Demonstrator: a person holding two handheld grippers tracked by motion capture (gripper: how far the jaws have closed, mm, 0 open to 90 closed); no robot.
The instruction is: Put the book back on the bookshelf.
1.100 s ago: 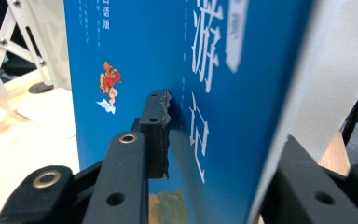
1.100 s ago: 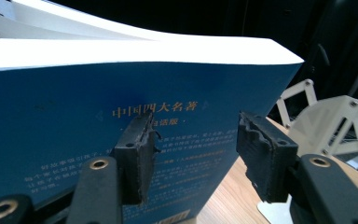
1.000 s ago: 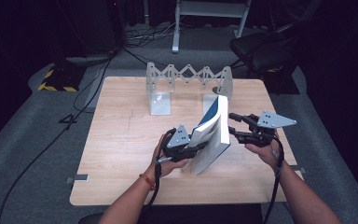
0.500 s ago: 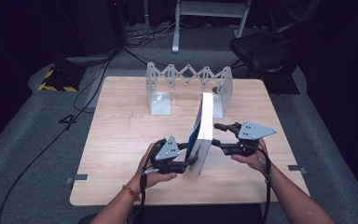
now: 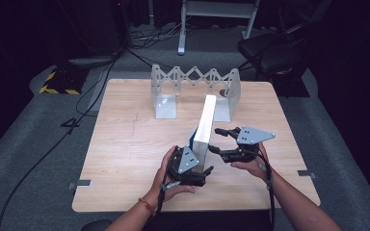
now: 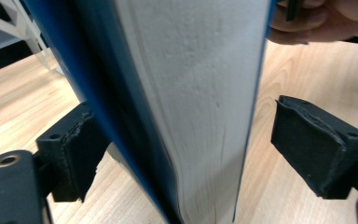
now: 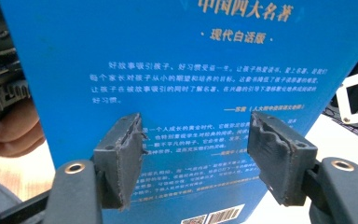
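My high camera sits above my side of the table [image 5: 125, 144] and looks forward and down, far enough back to take in the whole top and the floor beyond at twelve o'clock. My left gripper [image 6: 182, 154] camera looks along its jaws, very close to the book [image 6: 191, 93], facing its page edge. My right gripper [image 7: 196, 158] camera looks along its jaws at the blue back cover from close range. All three views share that book [image 5: 205, 125], standing near the table's middle.

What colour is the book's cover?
Blue, with white print; clearest in the right gripper view: book.
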